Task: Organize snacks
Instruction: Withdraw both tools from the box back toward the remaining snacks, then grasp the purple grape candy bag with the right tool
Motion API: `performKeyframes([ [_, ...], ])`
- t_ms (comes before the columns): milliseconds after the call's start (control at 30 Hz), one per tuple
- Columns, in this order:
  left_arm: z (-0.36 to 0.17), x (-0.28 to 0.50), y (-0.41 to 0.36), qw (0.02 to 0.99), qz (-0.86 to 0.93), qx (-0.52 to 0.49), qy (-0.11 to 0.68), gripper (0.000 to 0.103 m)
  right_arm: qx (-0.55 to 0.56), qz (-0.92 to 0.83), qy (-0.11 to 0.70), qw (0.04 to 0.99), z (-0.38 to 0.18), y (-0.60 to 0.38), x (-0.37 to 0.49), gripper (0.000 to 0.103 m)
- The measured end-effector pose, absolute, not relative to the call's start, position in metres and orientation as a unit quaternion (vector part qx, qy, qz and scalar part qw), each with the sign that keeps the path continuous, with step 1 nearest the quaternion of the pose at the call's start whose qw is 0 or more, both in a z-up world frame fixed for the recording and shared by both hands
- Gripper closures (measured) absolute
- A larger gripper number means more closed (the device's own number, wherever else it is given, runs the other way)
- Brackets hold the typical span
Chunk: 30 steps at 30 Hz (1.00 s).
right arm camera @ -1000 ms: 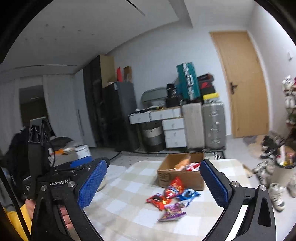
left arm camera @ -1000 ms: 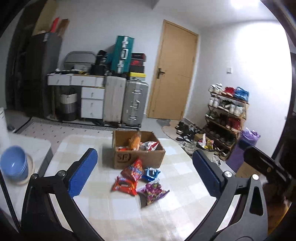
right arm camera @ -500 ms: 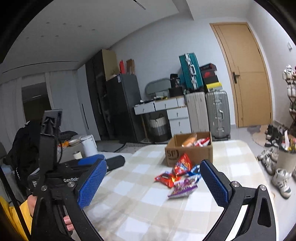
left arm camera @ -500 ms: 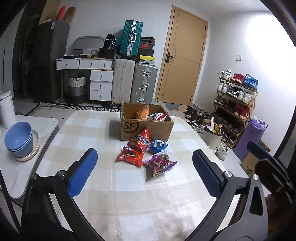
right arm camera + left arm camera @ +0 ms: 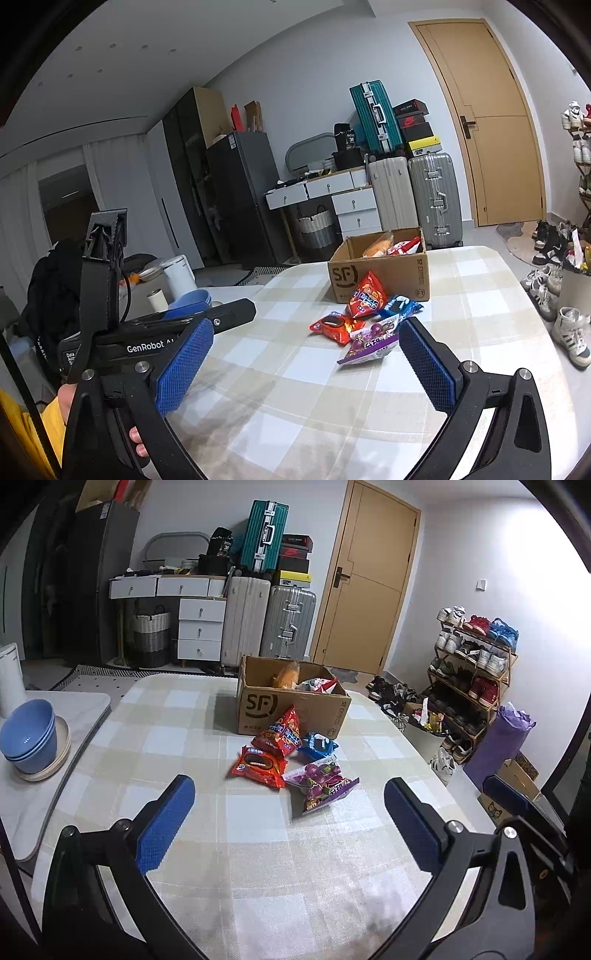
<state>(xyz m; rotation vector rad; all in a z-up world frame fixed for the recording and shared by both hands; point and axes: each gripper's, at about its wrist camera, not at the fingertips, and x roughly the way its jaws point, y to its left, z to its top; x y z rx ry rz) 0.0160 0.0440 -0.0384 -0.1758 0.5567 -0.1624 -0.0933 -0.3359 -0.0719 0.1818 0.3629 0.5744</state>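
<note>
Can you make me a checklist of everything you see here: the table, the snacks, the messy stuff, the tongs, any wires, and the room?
Surface: beige-and-white checked tablecloth on the table.
Job's things: open brown cardboard box already holding some snacks; in front of it four loose packets: red chip bag leaning on the box, red cookie packet, blue packet, purple candy packet.
Clutter: stacked blue bowls on the side table.
Tongs: left tongs open, empty; right tongs open, empty; both short of the snacks.
Cables: thin black wire by the left tool.
Surroundings: suitcases, wooden door, shoe rack.
</note>
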Motion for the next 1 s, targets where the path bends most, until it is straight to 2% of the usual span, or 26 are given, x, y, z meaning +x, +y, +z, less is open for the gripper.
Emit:
performKeyframes([
  [533,-0.101,0.05,0.046,0.938,-0.078,-0.1,0.321,0.001,0.083,0.245,0.256,0.931,-0.124,-0.331,-0.046,0.001],
  [900,-0.158,0.097,0.056,0.919,-0.073,-0.12,0.368,0.001,0.129,0.229,0.384,0.885,-0.173,-0.325,0.087,0.001],
  [1000,-0.167,0.107,0.059,0.915,-0.075,-0.126,0.376,0.001,0.149,0.228,0.418,0.867,-0.187,-0.322,0.118,0.005],
])
